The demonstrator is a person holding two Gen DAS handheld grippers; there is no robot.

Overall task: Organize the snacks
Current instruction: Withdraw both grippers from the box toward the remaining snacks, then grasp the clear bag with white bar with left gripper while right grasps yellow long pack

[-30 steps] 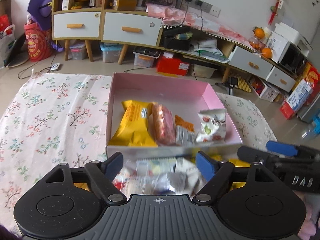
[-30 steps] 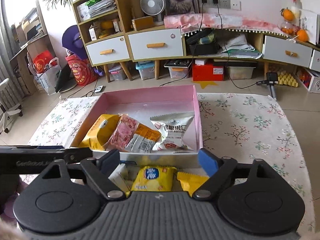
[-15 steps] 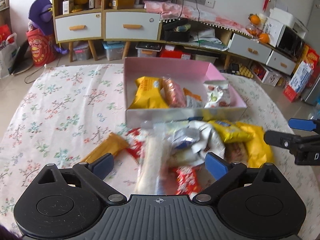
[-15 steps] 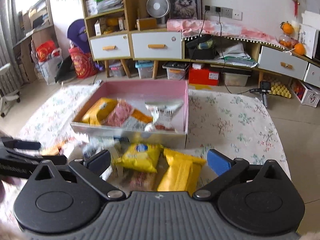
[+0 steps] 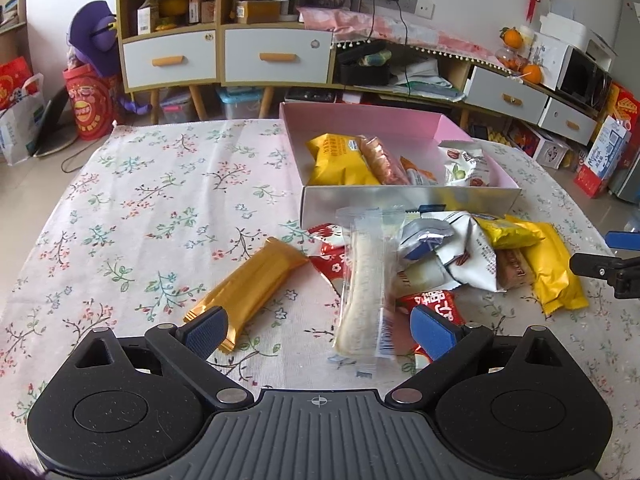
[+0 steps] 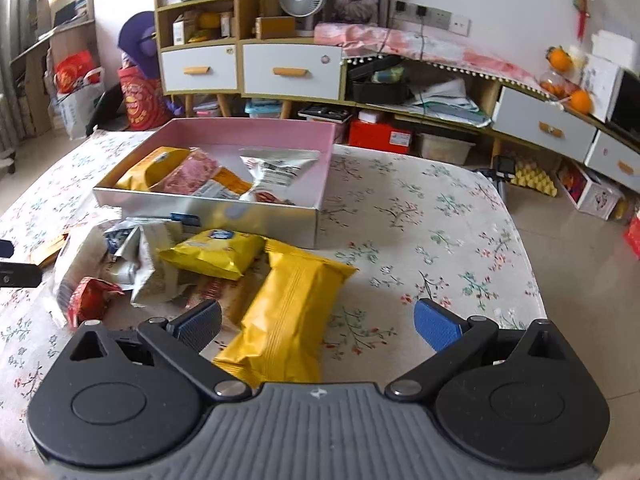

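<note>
In your left wrist view, your left tongs (image 5: 318, 330) stand spread wide with nothing pressed between their pads. A clear-wrapped pale bar (image 5: 366, 284) lies lengthwise between the two blue pads, nearer the right one and touching neither. At 10 o'clock from the tongs a gold wrapped bar (image 5: 250, 288) lies slanted on the flowered surface (image 5: 140, 208), its near end just beside the left pad. At 1 o'clock sits the heap of loose snacks (image 5: 472, 252): red packets, a silver crumpled bag and yellow packs, piled against the near wall of the pink box (image 5: 408, 200). Inside the box lie a yellow pack (image 5: 340, 158), a pinkish roll, an orange packet and a white nut bag. At 3 o'clock, at the frame's edge, the tip of your right tongs (image 5: 612, 258) shows.

In your right wrist view, your right tongs (image 6: 318, 326) also gape wide and hold nothing. A large yellow pack (image 6: 288, 316) lies between the pads, closer to the left one; you cannot tell whether it touches. At 11 o'clock a smaller yellow pack (image 6: 212, 254) rests on the heap, and the pink box (image 6: 208, 216) stands beyond at 12 o'clock.
</note>
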